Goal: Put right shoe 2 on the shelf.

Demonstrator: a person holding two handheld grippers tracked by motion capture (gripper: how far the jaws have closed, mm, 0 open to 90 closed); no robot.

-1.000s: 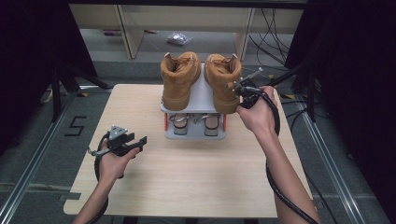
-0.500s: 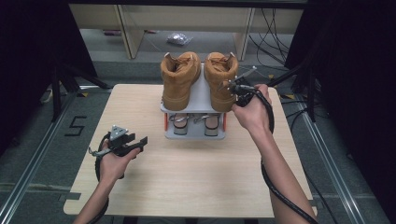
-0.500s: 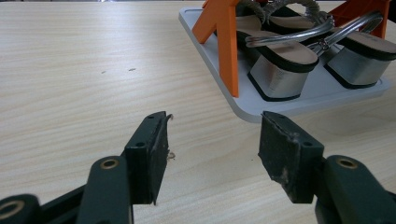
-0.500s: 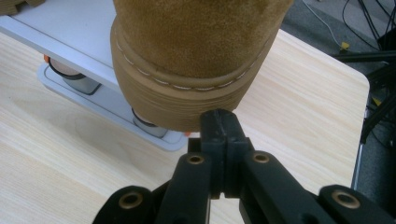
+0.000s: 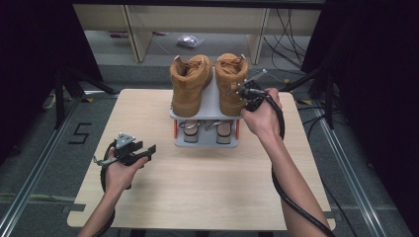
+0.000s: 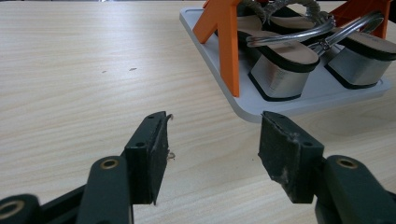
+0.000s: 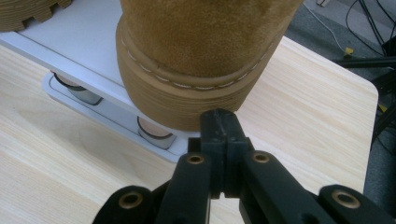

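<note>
While beside the boot's heel (image 7: 187,93), right gripper (image 7: 219,122) pinched empty; left gripper (image 6: 210,140) agape over bare table (image 6: 70,70).

Right boot (image 7: 196,56) cut off by top edge in right gripper view, just heel and sole visible; left boot (image 7: 28,11) only a sole corner at top-left. Rack's lower tier (image 7: 93,109) mostly hidden under upper shelf, heeled shoes (image 7: 154,133) there reduced to slivers. Left gripper view: sandals (image 6: 299,56) and orange rack legs (image 6: 224,32) cropped by top edge. High view: sandals (image 5: 205,129) too small to read, small whitish object on floor (image 5: 188,40) unidentifiable, right gripper (image 5: 236,90) tips blurred against boot.
</note>
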